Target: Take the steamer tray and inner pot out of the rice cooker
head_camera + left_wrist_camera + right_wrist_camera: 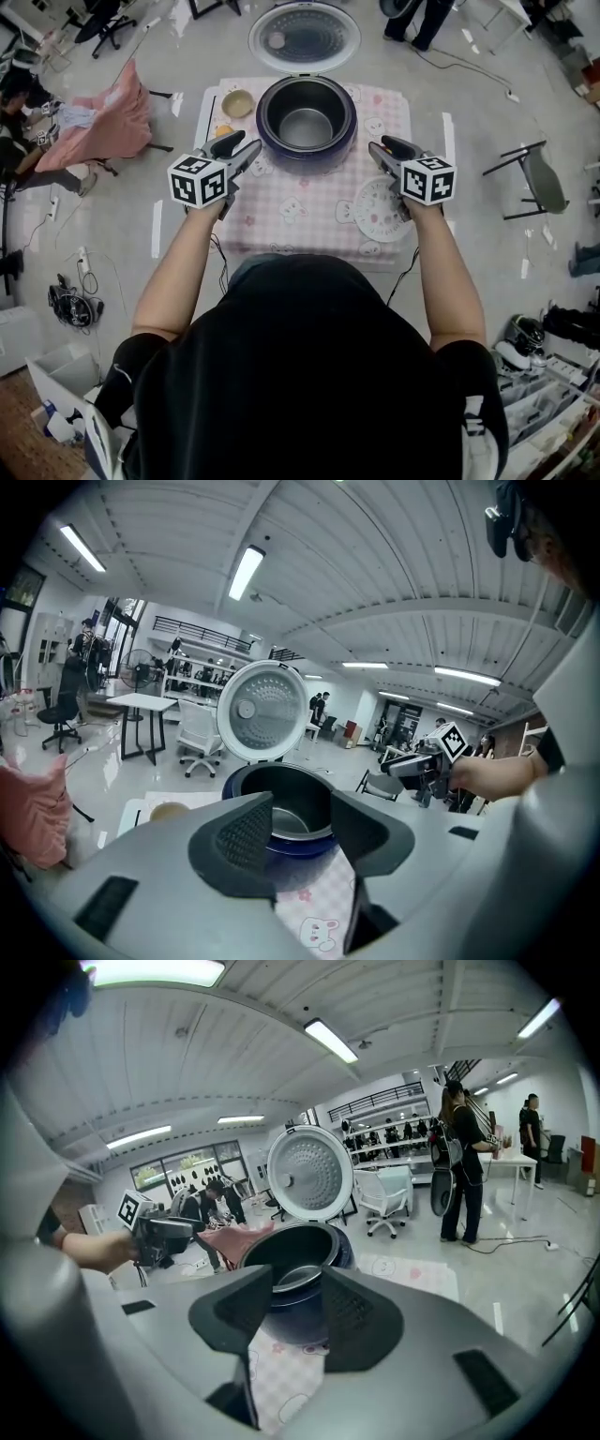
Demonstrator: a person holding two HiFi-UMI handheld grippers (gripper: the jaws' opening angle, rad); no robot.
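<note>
The dark blue rice cooker (307, 117) stands at the far side of the table with its lid (305, 37) swung up. The metal inner pot (307, 127) sits inside it. A white round tray (380, 210), apparently the steamer tray, lies flat on the cloth at the near right. My left gripper (246, 142) hovers open and empty just left of the cooker. My right gripper (379, 143) hovers open and empty just right of it, above the tray's far edge. Both gripper views look past open jaws into the pot (298, 799) (295, 1277).
A pink checked cloth (281, 211) covers the small table. A beige bowl (237, 103) and an orange object (223, 129) sit at the far left of it. A pink-draped chair (103, 122) stands to the left and a grey chair (542, 178) to the right.
</note>
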